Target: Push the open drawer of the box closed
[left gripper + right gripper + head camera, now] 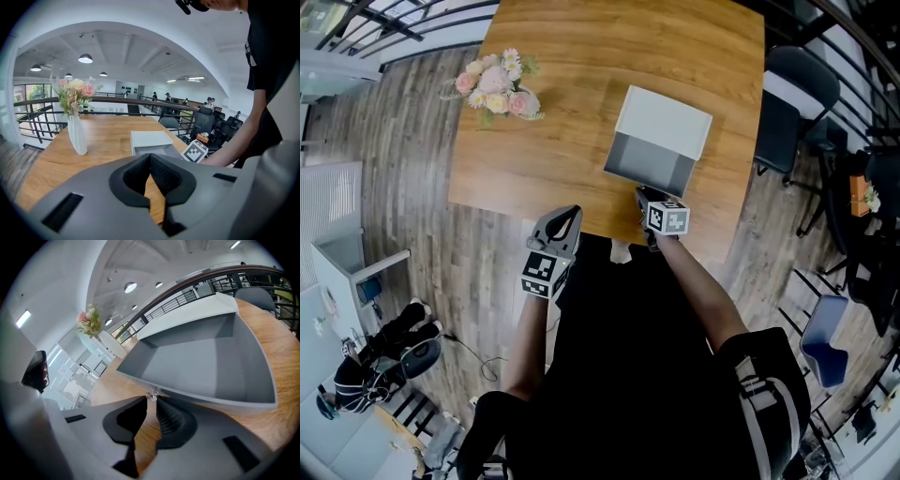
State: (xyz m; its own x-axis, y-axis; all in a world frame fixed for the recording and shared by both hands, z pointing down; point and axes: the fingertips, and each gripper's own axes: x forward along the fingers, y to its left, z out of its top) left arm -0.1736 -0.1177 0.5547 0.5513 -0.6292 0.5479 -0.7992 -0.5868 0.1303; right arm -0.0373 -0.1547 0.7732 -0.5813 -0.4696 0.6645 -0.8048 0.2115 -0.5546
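A white box (667, 119) lies on the wooden table (562, 150), and its grey drawer (649, 161) is pulled out toward me. In the right gripper view the drawer (201, 366) is empty and fills the picture. My right gripper (645, 194) is at the middle of the drawer's front wall. Its jaws (151, 398) are closed on the small clear knob (152, 395) there. My left gripper (569, 214) hangs off the table's near edge, left of the box, shut and empty. Its view shows the box (150, 139) ahead of the closed jaws (150, 155).
A white vase of pink flowers (497, 84) stands on the table's far left, well away from the box. Dark chairs (795, 98) stand to the right of the table, with a blue one (825, 339) lower down. A black railing (394, 19) runs behind.
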